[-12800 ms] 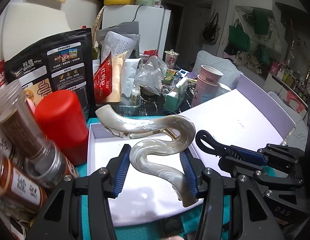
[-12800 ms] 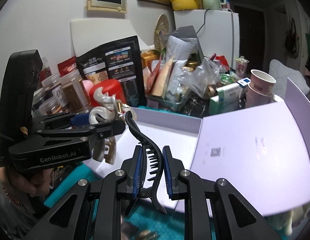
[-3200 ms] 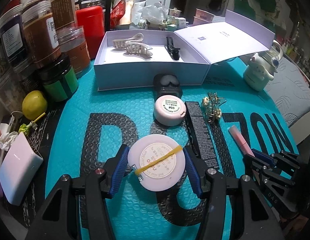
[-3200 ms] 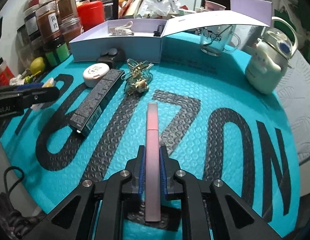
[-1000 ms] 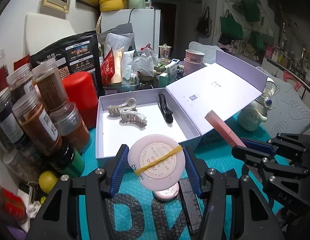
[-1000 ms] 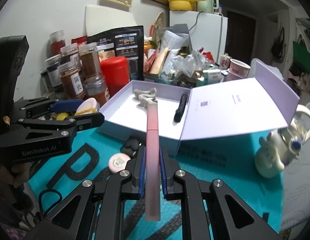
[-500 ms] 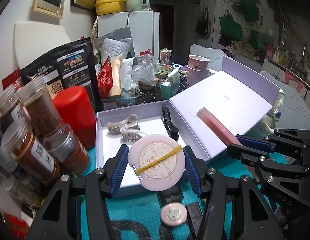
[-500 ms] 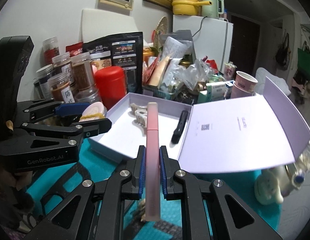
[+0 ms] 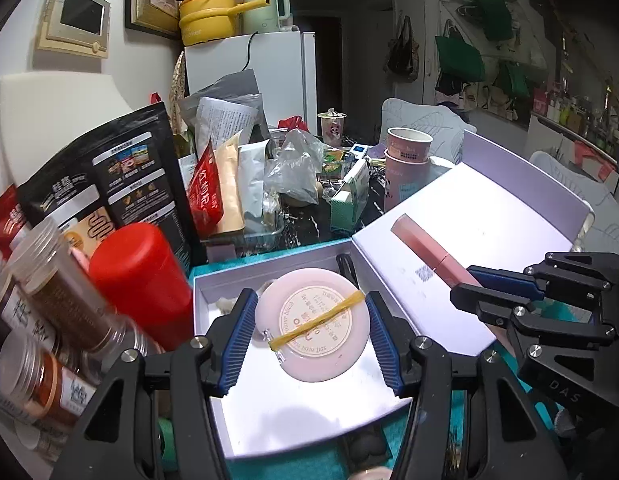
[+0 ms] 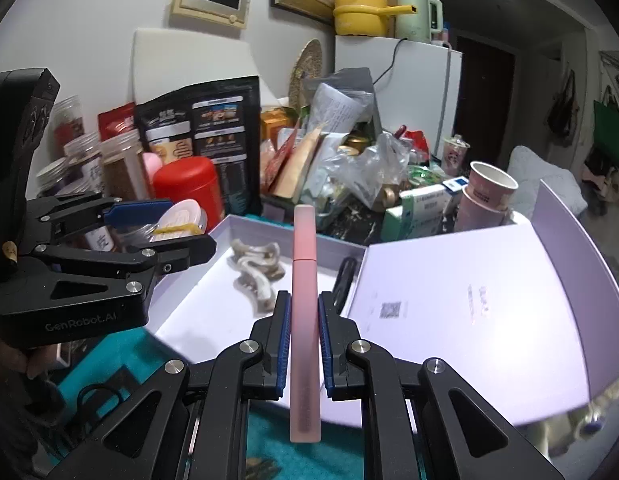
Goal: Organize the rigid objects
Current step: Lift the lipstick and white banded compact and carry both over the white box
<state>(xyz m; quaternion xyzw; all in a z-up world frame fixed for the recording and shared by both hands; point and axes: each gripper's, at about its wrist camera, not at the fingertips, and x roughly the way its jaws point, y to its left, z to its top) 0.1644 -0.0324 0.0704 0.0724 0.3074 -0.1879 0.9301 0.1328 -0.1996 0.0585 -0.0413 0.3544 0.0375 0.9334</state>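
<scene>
**Two loaded grippers above the open white box**

Nearest in the left wrist view: left gripper (image 9: 312,334), jaws partly apart and clamped on the rim of a round pink compact (image 9: 312,325), label face up, a yellow rubber band (image 9: 316,322) stretched across it. Held clear of the floor of the white box (image 9: 269,412), just above its near half. Off to the right in the same view: right gripper (image 9: 467,280), seen side-on, closed tight on a slim pink tube (image 9: 425,249) pointing up and left across the open lid (image 9: 509,220).

In the right wrist view: blue pads (image 10: 284,338) pressed flat against both sides of the tube, far end over the box's back wall, near end hanging over the teal mat (image 10: 269,432). Left gripper at the left edge there, compact edge-on between its fingers, over the box's left side.

Inside the box, further on: two pearly claw clips (image 10: 257,266) lying touching each other near the back left, and a black hair clip (image 10: 343,276) along the right wall beside the lid hinge.

Behind the box: red canister (image 9: 139,276) and spice jars (image 9: 57,304) to the left, black pouch (image 9: 105,184), a heap of packets and plastic bags, stacked pink paper cups (image 9: 405,160). Farthest back: white fridge (image 9: 261,76) with a yellow pot (image 9: 207,22) and a green kettle (image 9: 267,8) on top.
</scene>
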